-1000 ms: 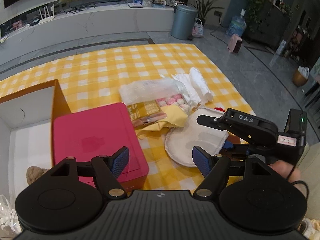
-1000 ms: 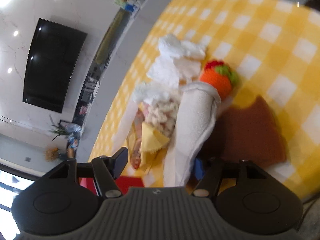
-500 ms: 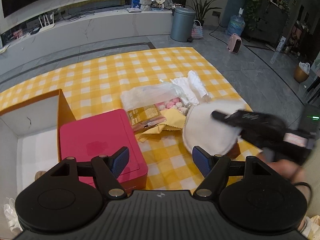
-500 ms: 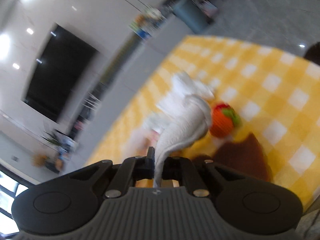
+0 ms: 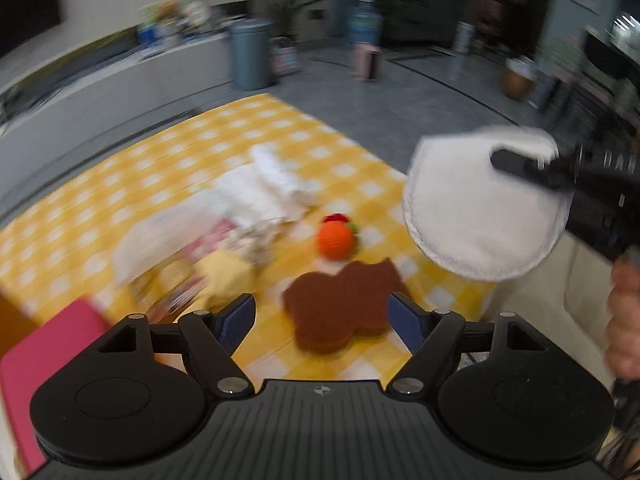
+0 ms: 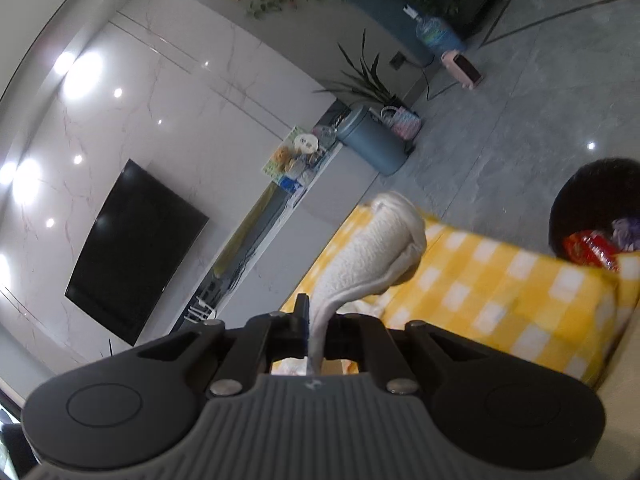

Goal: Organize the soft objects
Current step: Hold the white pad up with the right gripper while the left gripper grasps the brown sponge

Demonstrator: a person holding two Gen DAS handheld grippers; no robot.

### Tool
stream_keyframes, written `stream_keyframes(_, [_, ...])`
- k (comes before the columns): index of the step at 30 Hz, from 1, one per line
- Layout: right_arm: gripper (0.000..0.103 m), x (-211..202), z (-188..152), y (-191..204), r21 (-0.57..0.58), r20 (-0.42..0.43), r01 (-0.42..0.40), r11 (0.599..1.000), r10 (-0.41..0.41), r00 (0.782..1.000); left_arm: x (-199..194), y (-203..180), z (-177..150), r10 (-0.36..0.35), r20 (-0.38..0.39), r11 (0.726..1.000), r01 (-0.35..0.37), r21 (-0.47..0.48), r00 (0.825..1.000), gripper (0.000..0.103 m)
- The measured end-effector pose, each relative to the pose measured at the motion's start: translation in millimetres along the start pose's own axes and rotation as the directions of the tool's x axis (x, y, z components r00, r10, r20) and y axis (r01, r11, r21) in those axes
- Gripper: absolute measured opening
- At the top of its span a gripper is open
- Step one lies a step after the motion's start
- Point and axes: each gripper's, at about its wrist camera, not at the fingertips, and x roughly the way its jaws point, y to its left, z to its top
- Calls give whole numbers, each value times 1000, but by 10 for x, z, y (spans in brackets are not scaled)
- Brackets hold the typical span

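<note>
My right gripper (image 6: 318, 322) is shut on a round white fleecy pad (image 6: 376, 252) and holds it in the air; it shows at the right of the left wrist view (image 5: 472, 208). My left gripper (image 5: 322, 316) is open and empty, low over a brown flat soft piece (image 5: 340, 308). An orange knitted ball (image 5: 336, 240) lies just beyond it. White cloths (image 5: 264, 192) and a clear bag with pink bits (image 5: 172, 240) lie further left on the yellow checked cloth (image 5: 224, 148).
A pink box (image 5: 44, 352) sits at the left edge with a brown carton corner (image 5: 12, 320) behind it. A black bin with rubbish (image 6: 596, 212) stands on the floor beyond the table. A grey bin (image 5: 250, 56) stands by the far wall.
My right gripper closed on the white pad and lifted it up off the table to the right, uncovering the brown piece and orange ball. My left gripper swung right, toward the brown piece.
</note>
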Motion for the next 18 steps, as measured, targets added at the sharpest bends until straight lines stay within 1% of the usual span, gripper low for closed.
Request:
stream_keyframes(2, [3,-19,6,2,-4,4,-11,1000,11,1000,154,-101,-8,-25,-26,994,28,108,999,91])
stream_keyframes(3, [3,-5,1,10,-9,2,-16,1000,16,1000,224,-157,-20,-33,-39,984,39,176,999,91])
stream_keyframes(5, [3,31,-14,34,-22,-17,-27,999,27,999,337,-246,-53,-53,-52,948,66,311,997,91])
stream_keyframes(7, [3,67,-39,43,-22,-30,-32,999,31,999,431,-293,-91,-61,-68,913,83,400,996,91])
stream_keyframes(9, [3,98,-53,52,-26,-41,-31,999,30,999,548,-292,-98,-62,-107,890,103,444,992,91])
stream_keyframes(10, [3,108,-62,56,-28,-45,-32,999,31,999,622,-293,-88,-53,-143,882,114,457,988,91])
stream_keyframes(12, [3,128,-70,58,-29,-52,-32,999,31,998,755,-289,-53,-48,-217,870,148,470,975,91])
stream_keyframes(15, [3,155,-64,44,-29,-60,-24,999,23,998,868,-285,-1,-68,-247,861,182,474,967,91])
stream_keyframes(18, [3,151,-94,56,-33,-66,-17,999,15,998,1031,-262,34,-70,-299,861,209,464,952,91])
